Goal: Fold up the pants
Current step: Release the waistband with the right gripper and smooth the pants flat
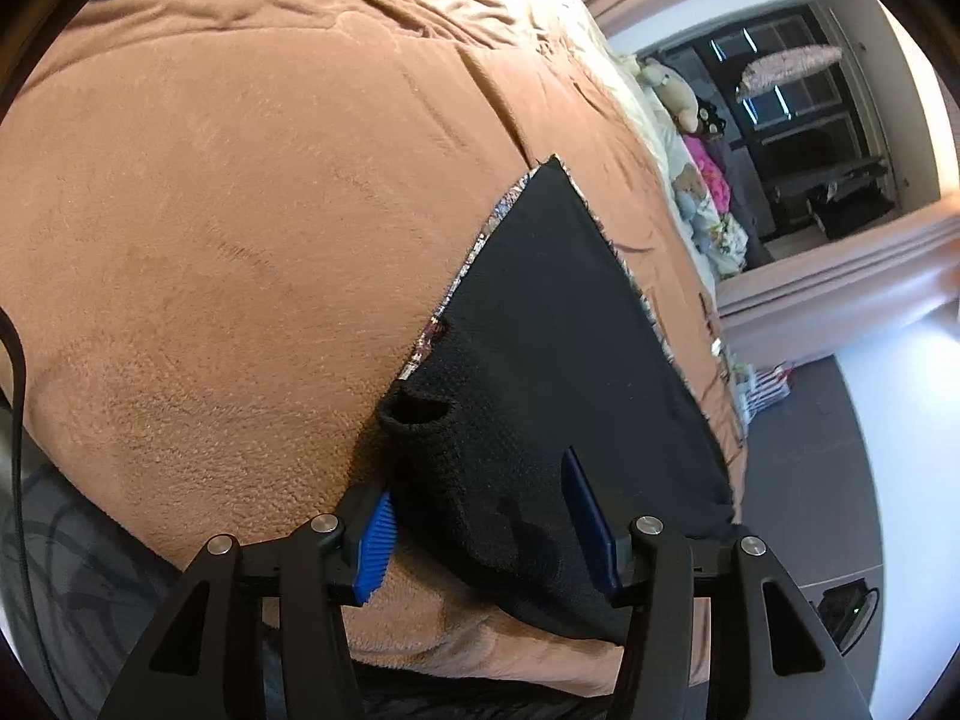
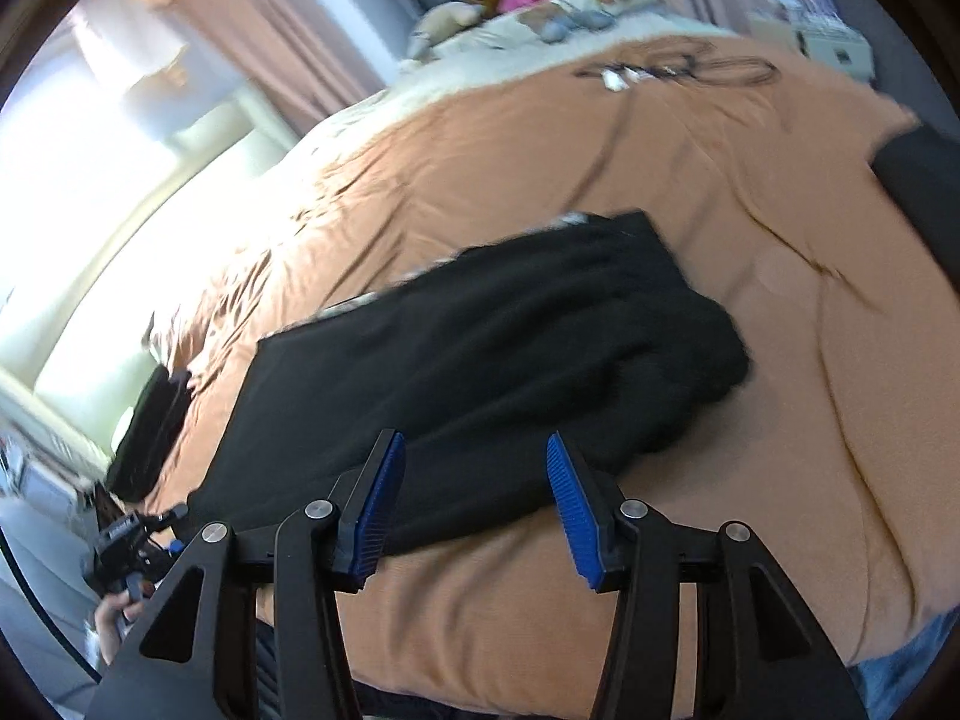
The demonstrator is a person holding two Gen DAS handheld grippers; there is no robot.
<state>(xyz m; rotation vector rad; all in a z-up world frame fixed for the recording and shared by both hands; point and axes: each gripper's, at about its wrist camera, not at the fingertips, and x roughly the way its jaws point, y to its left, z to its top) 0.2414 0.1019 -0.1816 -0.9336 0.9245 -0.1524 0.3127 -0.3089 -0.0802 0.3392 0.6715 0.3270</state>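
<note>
Left gripper (image 1: 480, 522): blue-padded fingers (image 1: 375, 546) parted, the pads clear of the cloth; a bunched corner of the black pants (image 1: 540, 324) lies loose between them. From that corner the pants run toward 1 o'clock as a flat folded panel, with a patterned lining showing along both long edges.

Right gripper (image 2: 474, 510): fingers (image 2: 573, 516) likewise apart, nothing pressed between them; the near hem of the pants (image 2: 456, 360) lies just beyond the tips, at 12 o'clock.

Pants rest on a tan blanket (image 1: 210, 228) covering the bed.

Left wrist view only: dark window (image 1: 798, 138) at 2 o'clock, soft toys (image 1: 678, 96) at the bed's far end, grey floor (image 1: 840, 420) at 3 o'clock.

Right wrist view only: the pants' whole outline, thicker and rumpled at the 2 o'clock end; bright curtained window (image 2: 150, 120) at 10 o'clock; a hand (image 2: 114, 618) on a device at 8 o'clock; a cable (image 2: 678, 69) on the blanket at 1 o'clock. This view is motion-blurred.
</note>
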